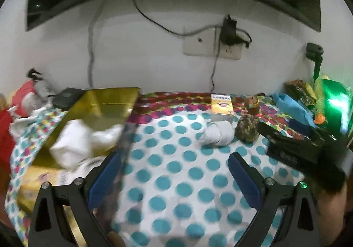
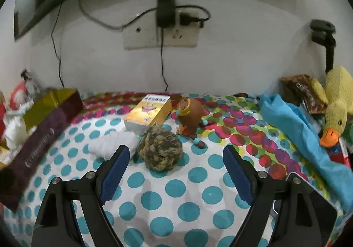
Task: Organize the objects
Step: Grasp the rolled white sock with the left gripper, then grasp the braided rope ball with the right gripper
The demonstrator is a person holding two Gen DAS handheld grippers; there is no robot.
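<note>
- The right gripper (image 2: 174,172) hangs over the polka-dot counter (image 2: 189,209) with its blue fingers (image 2: 114,169) spread wide and nothing between them; the gap faces the yarn ball (image 2: 159,147), which suggests that is the item being lined up.
- The left gripper (image 1: 174,178) also has its fingers (image 1: 103,178) wide apart and holds nothing.
- The gold-lined box (image 2: 42,114) sits at the left edge, open side up, with white cloth (image 1: 83,143) already in it, so it looks like the collecting place.
- Still loose near the middle are the yarn ball, a white bundle (image 2: 110,146) touching it, a yellow carton (image 2: 148,112) just behind, and a brown toy figure (image 2: 189,117) beside the carton.
- A blue cloth (image 2: 293,128) and a yellow plush duck (image 2: 335,114) lie at the right edge, well apart from the box.
</note>
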